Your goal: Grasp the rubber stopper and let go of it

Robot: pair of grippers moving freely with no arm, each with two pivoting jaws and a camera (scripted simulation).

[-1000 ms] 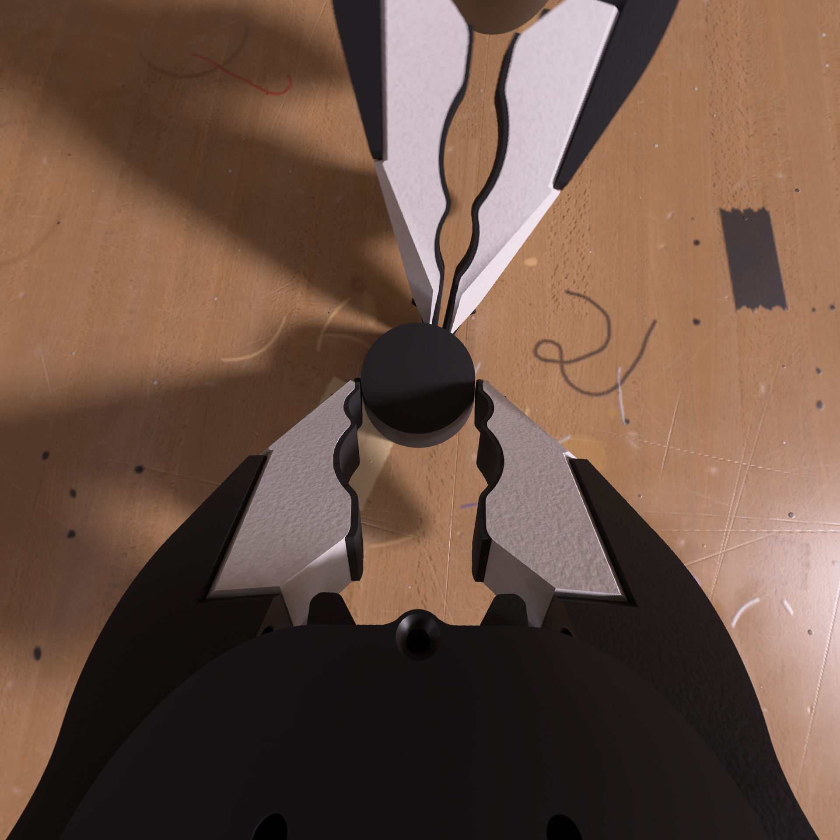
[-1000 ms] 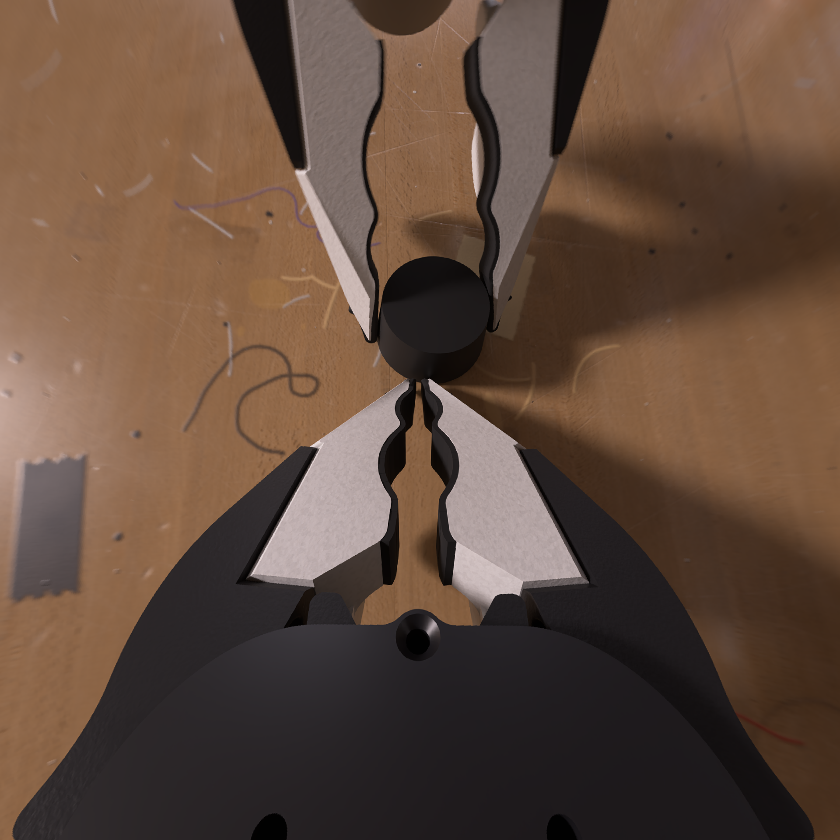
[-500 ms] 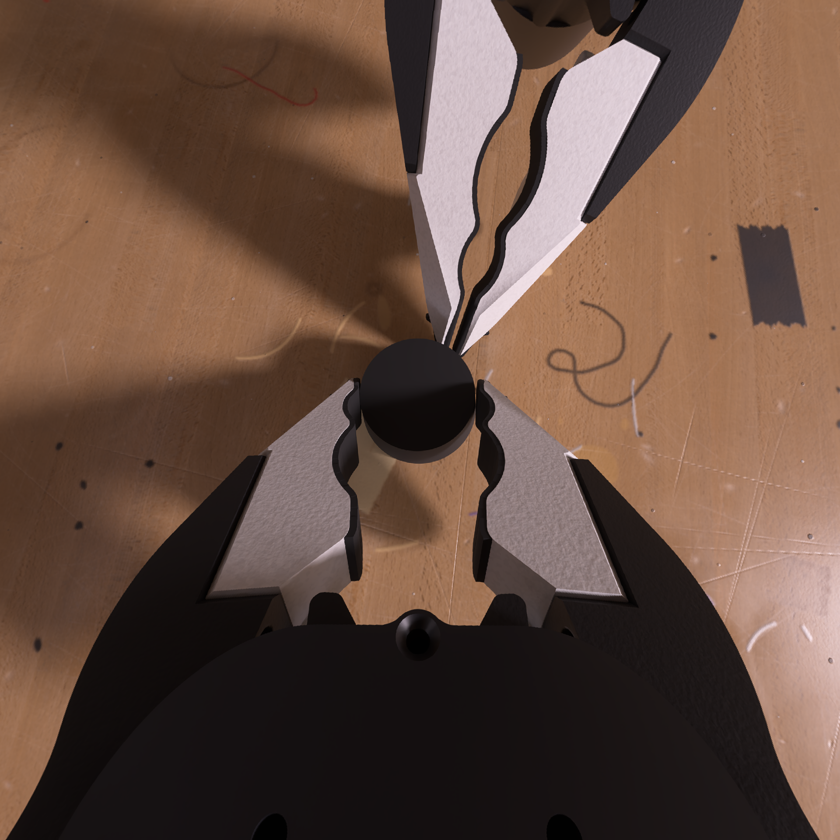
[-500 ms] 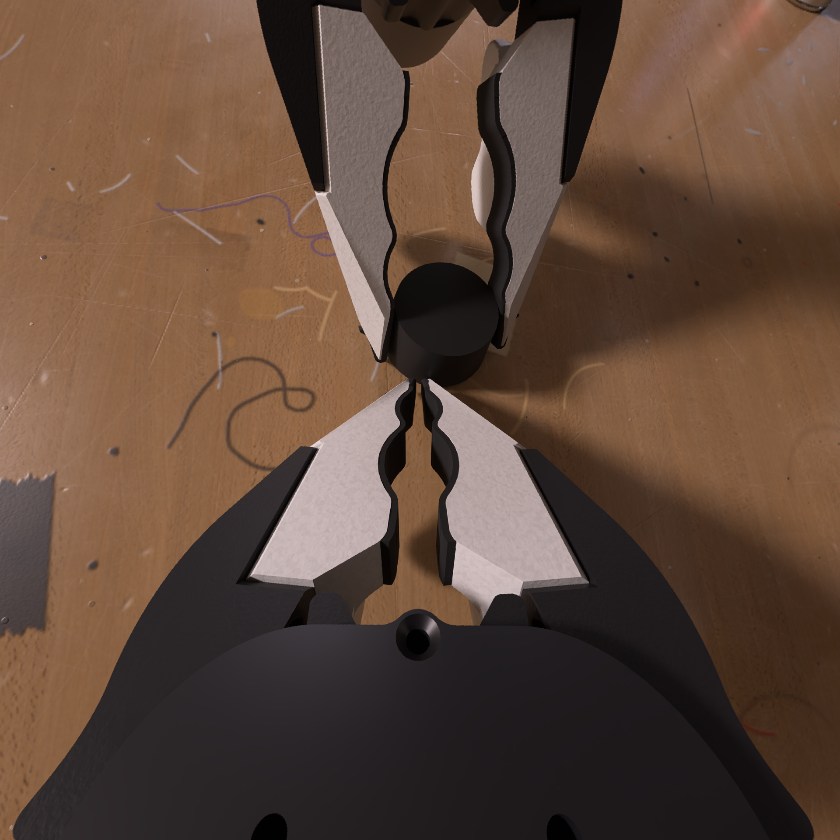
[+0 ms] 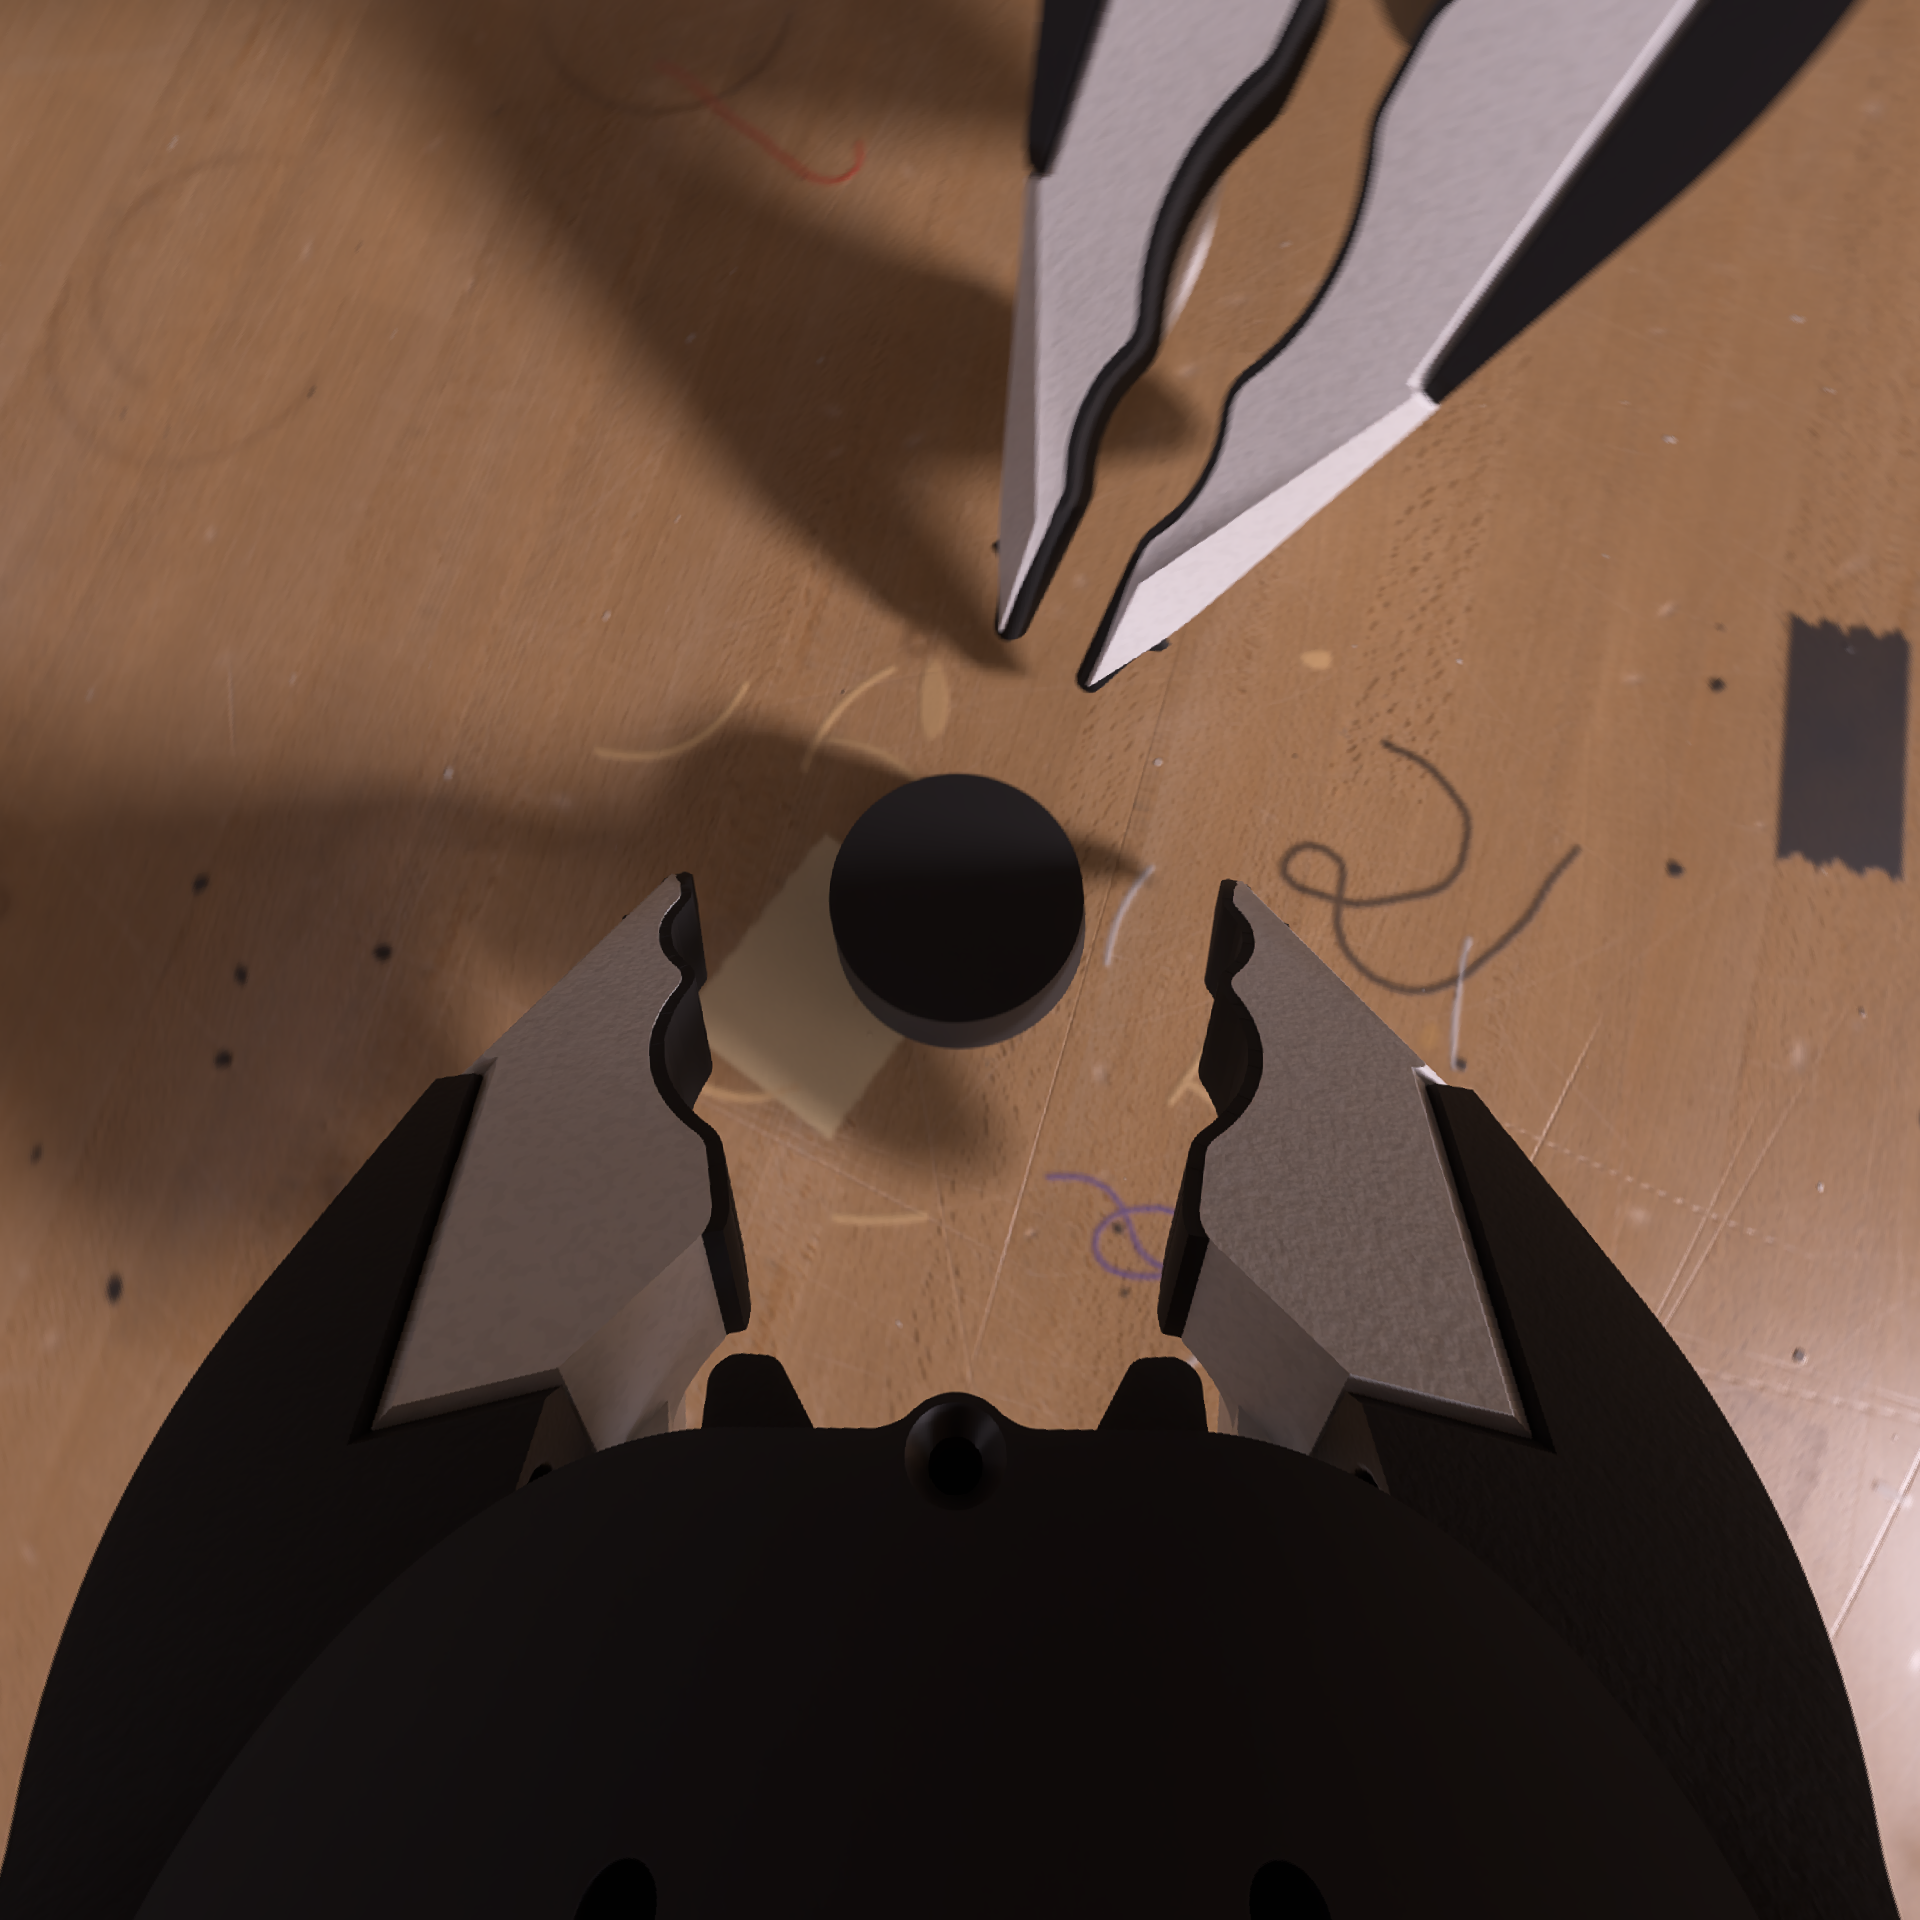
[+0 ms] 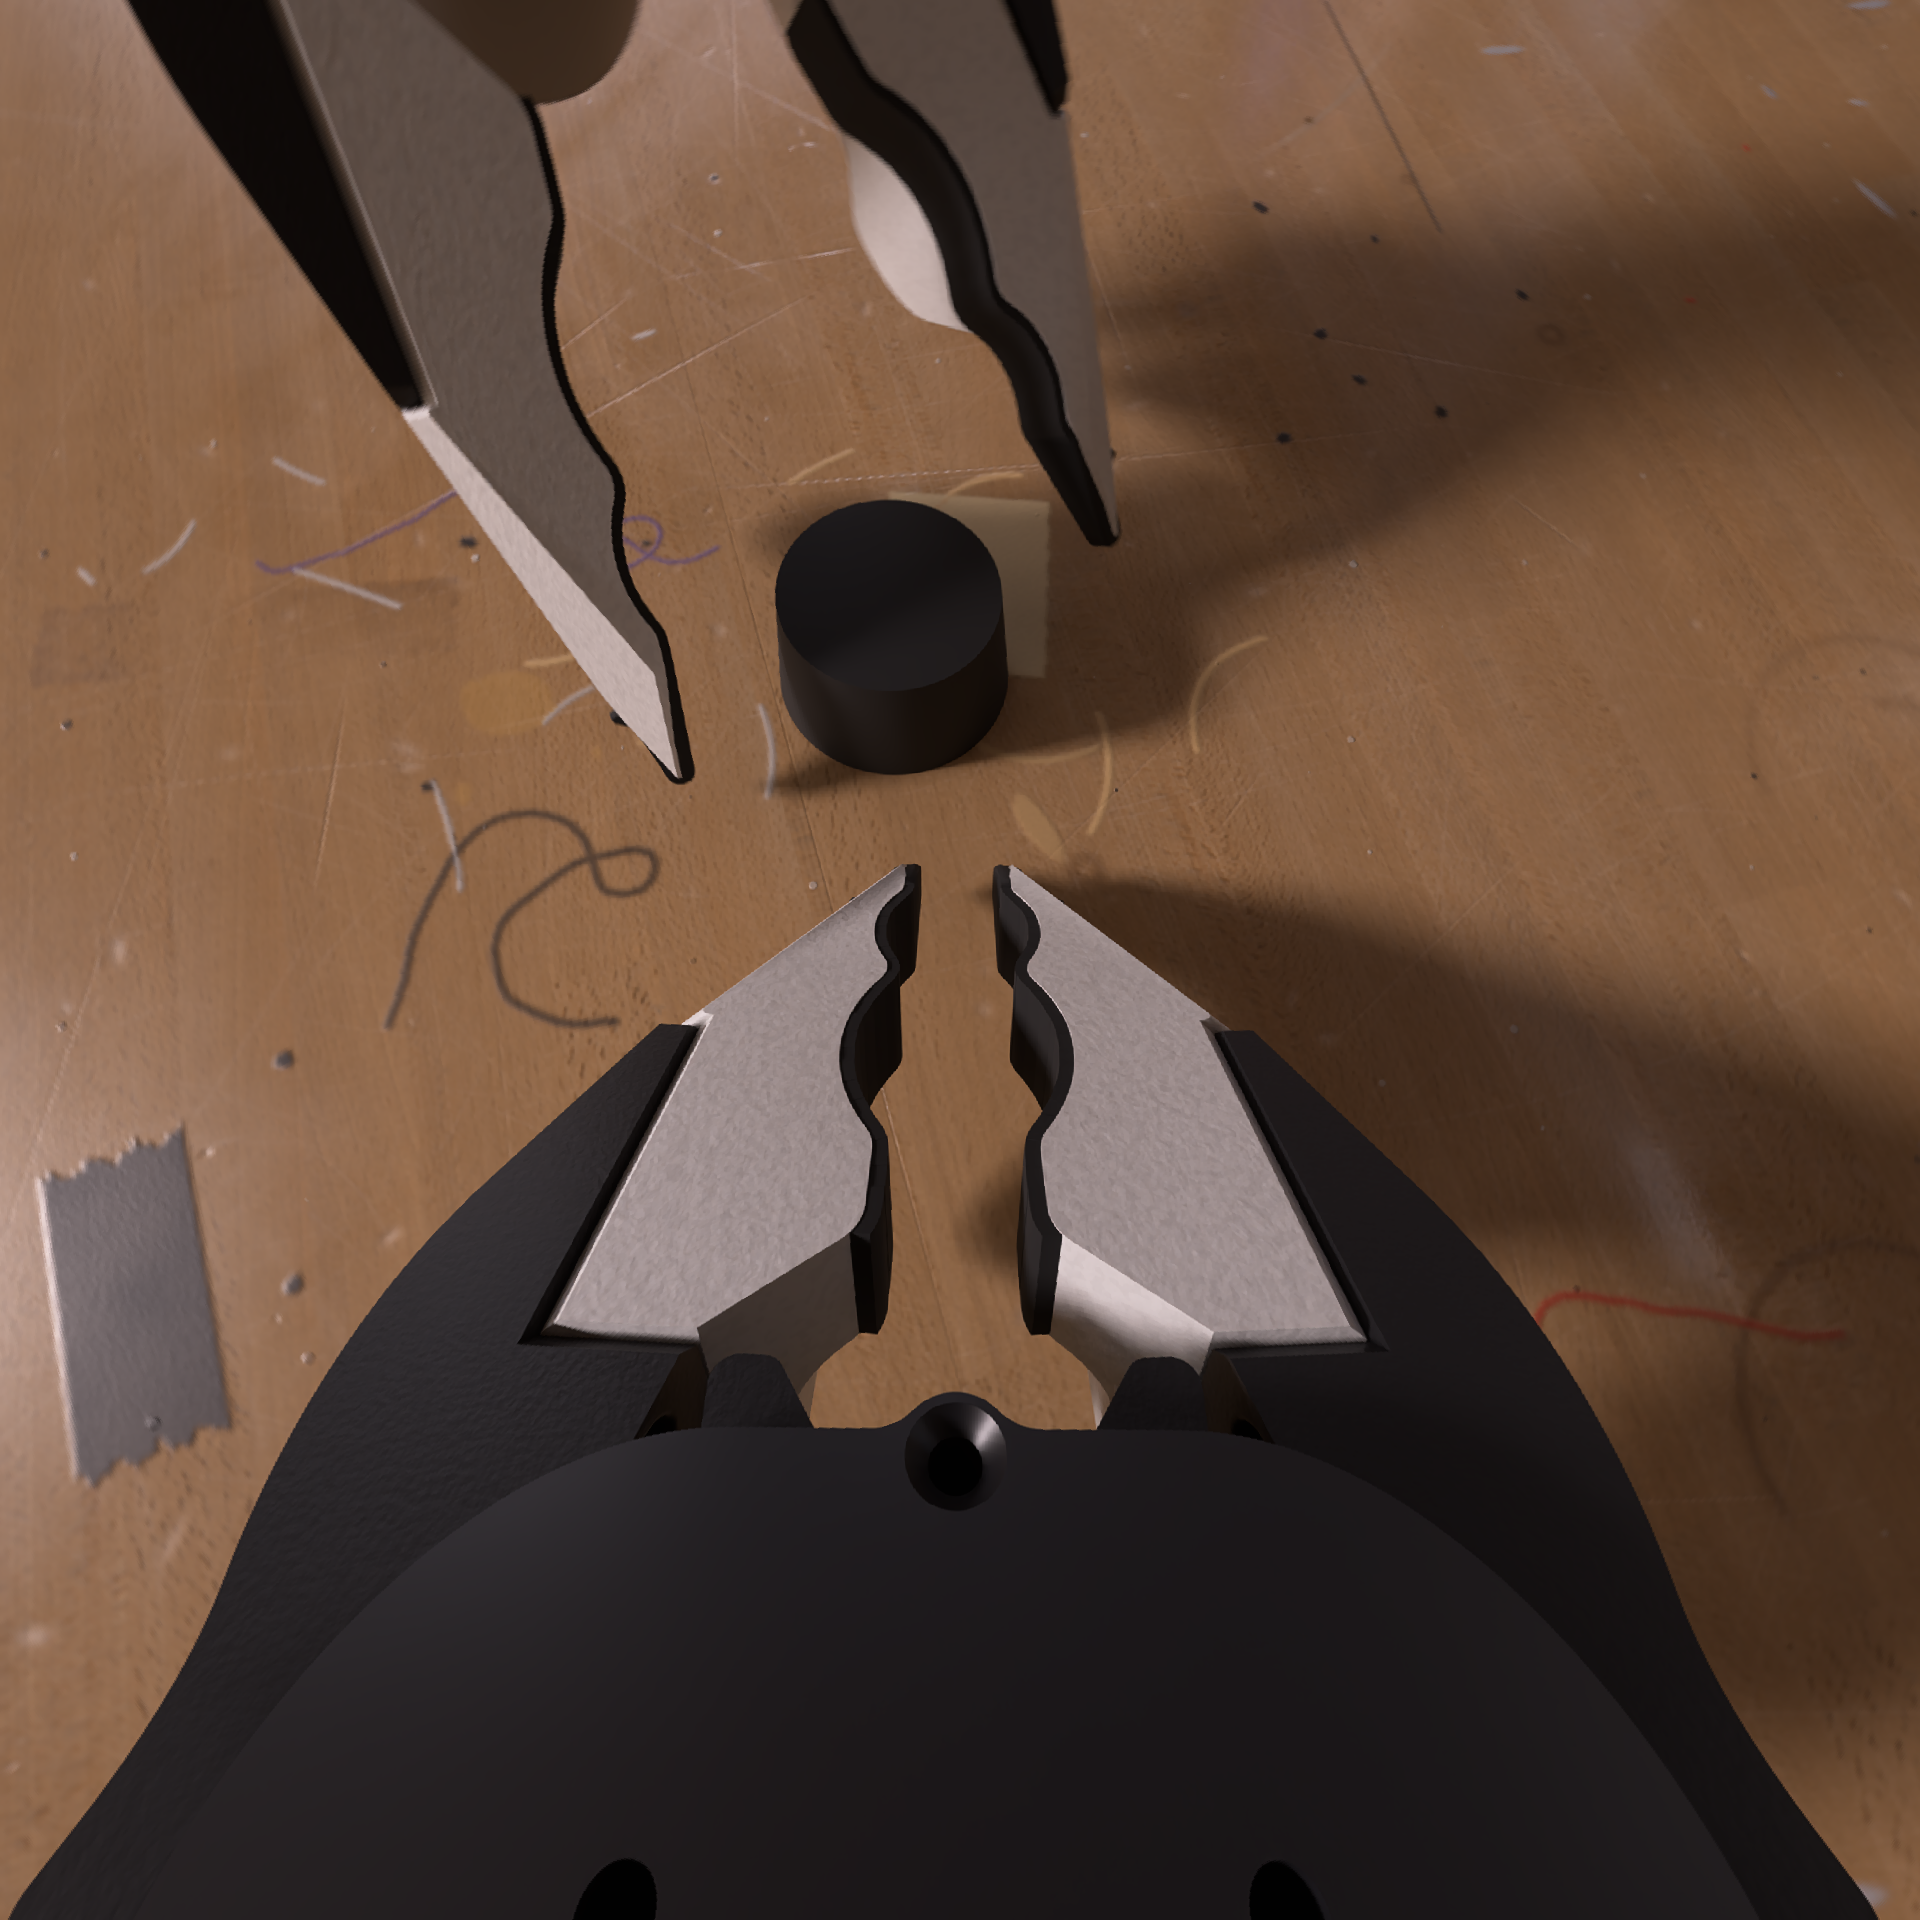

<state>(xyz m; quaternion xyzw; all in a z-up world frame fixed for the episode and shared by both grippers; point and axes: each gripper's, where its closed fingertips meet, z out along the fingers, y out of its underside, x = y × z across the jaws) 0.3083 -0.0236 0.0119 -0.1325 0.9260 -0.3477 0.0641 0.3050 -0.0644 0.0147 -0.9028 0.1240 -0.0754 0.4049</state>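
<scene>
The black round rubber stopper (image 5: pixel 956 894) stands upright on the wooden table, partly over a cream patch of tape (image 5: pixel 800 1029). My left gripper (image 5: pixel 956 881) is open and empty, raised above the table, its fingertips on either side of the stopper and clear of it. In the right wrist view the stopper (image 6: pixel 888 623) stands free between the left gripper's spread fingers (image 6: pixel 894 657). My right gripper (image 6: pixel 954 871) is empty, its fingers a narrow gap apart, its tips short of the stopper. It also shows in the left wrist view (image 5: pixel 1044 657), beyond the stopper.
The wooden table (image 5: pixel 312 520) is scratched and speckled. A grey tape strip (image 5: pixel 1844 758) lies to the right in the left wrist view and to the lower left in the right wrist view (image 6: pixel 135 1309). A dark thread squiggle (image 5: pixel 1423 894) lies near the stopper.
My left gripper has opened and let go of the stopper, which now stands on the table. Both grippers have drawn back from it. The right gripper's fingers have parted slightly.
</scene>
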